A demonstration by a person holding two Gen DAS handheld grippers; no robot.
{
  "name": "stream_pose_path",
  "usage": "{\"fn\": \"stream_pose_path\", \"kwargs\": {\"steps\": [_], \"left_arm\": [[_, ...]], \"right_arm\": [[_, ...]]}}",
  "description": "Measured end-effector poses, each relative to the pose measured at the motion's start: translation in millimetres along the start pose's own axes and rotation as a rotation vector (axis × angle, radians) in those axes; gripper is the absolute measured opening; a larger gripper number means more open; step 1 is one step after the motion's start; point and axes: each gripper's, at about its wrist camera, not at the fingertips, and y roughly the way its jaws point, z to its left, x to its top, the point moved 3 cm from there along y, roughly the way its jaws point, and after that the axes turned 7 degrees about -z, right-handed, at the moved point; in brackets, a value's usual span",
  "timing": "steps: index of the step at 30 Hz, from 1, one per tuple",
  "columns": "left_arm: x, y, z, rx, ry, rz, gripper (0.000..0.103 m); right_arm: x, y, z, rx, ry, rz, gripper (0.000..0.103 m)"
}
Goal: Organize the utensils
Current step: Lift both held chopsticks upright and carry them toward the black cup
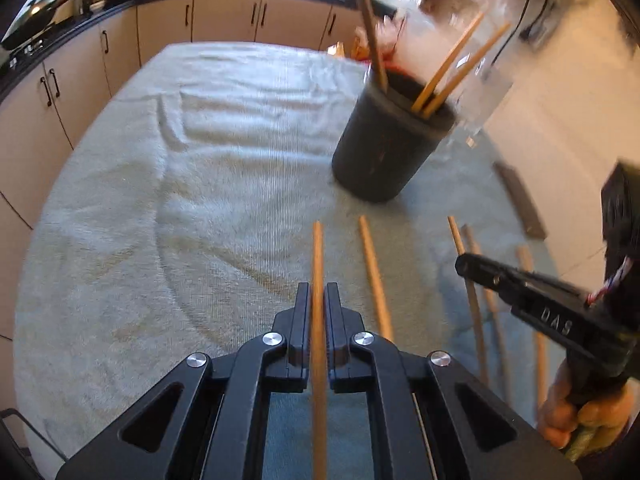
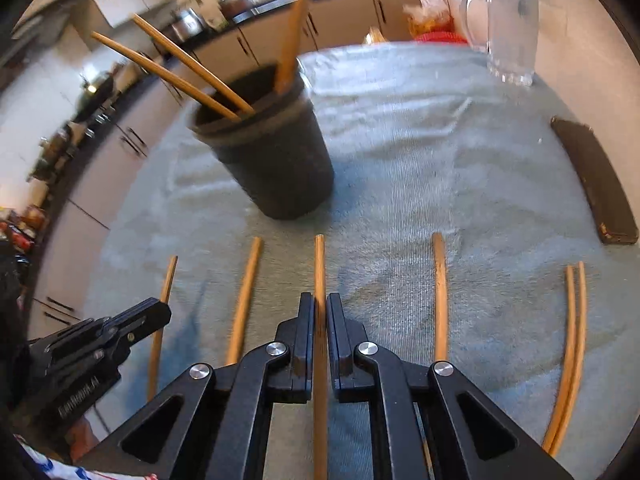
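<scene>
The left gripper (image 1: 318,292) is closing its two black fingers on a wooden chopstick (image 1: 318,256), the jaws nearly together with the stick running straight through them toward twelve o'clock. In the right wrist view the right gripper (image 2: 320,304) is doing the same, its jaws pinching a second chopstick (image 2: 319,264) that is pointing to twelve o'clock.

In the left wrist view the right gripper is showing at four o'clock, and white letters on its black body are reading "DAS" (image 1: 556,322). A hand (image 1: 576,420) is wrapping around its grip. In the right wrist view, lettering on the left gripper at eight o'clock is too blurred to read.

A dark round holder (image 1: 390,140) is standing on the pale blue towel (image 1: 200,184) at one o'clock from the left gripper, and at eleven o'clock from the right. Three wooden sticks are leaning inside it: a thin pair (image 1: 452,72) resting together against one side of the rim, and a thicker stick (image 1: 370,32) against the other side.

More loose chopsticks are lying on the towel near the grippers, roughly parallel, among them a curved pair (image 2: 572,360) touching each other at four o'clock of the right view.

A clear glass pitcher (image 2: 508,20) is standing at one o'clock of that view, seemingly holding nothing. A dark flat case (image 2: 596,180) is lying at three o'clock.
</scene>
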Motion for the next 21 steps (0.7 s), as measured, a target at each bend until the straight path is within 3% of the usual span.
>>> {"fn": "stream_pose_path", "kwargs": {"steps": [12, 21], "left_arm": [[3.7, -86.0, -31.4, -0.043, 0.015, -0.211, 0.006], [-5.9, -118.6, -37.0, -0.041, 0.034, -0.296, 0.006]], "right_arm": [[-12.9, -82.7, 23.6, 0.078, -0.036, -0.229, 0.006], [-25.4, -123.9, 33.1, 0.105, -0.075, -0.325, 0.006]]}}
